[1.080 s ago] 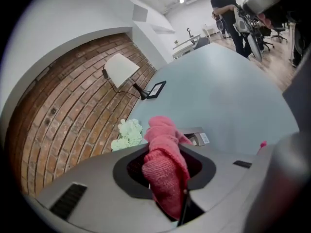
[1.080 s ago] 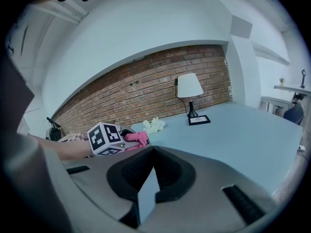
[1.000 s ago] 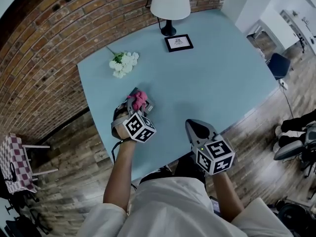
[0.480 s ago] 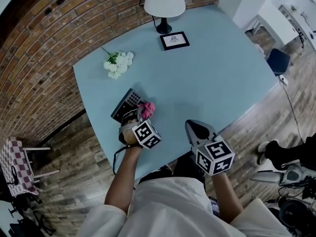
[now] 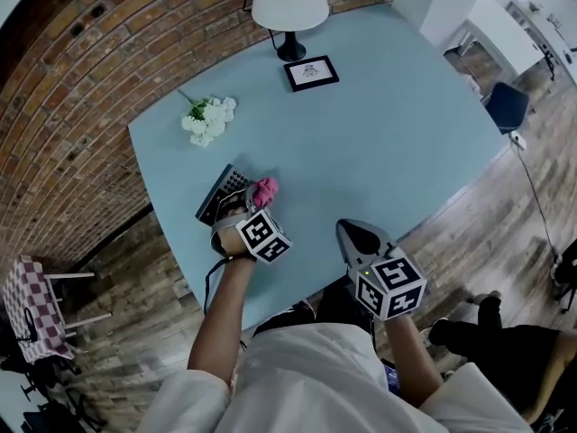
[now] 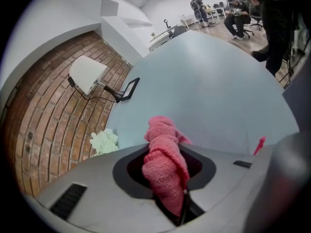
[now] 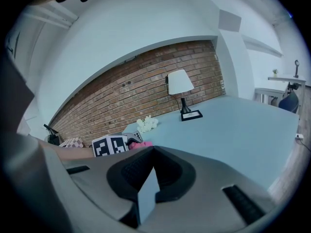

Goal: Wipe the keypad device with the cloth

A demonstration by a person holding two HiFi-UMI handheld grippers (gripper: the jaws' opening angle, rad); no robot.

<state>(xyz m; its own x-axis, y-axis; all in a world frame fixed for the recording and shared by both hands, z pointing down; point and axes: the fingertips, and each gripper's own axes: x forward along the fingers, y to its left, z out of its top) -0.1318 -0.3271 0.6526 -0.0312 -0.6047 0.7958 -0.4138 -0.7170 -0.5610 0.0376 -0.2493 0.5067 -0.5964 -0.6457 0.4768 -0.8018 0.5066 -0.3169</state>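
Pink cloth (image 5: 264, 189) in left claw (image 5: 251, 198) beside keypad (image 5: 219, 195); flowers (image 5: 207, 120) beyond.

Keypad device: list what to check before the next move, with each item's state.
1. Cloth clamped in left gripper: ok.
2. Keypad device lying on table, partly hidden by left gripper: ok.
3. Cloth touching keypad device: cannot tell.
4. Right gripper shut, empty, apart from keypad device: ok.
5. Flowers apart from keypad device: ok.

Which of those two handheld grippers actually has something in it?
The left gripper: it is shut on the pink cloth. The right gripper holds nothing.
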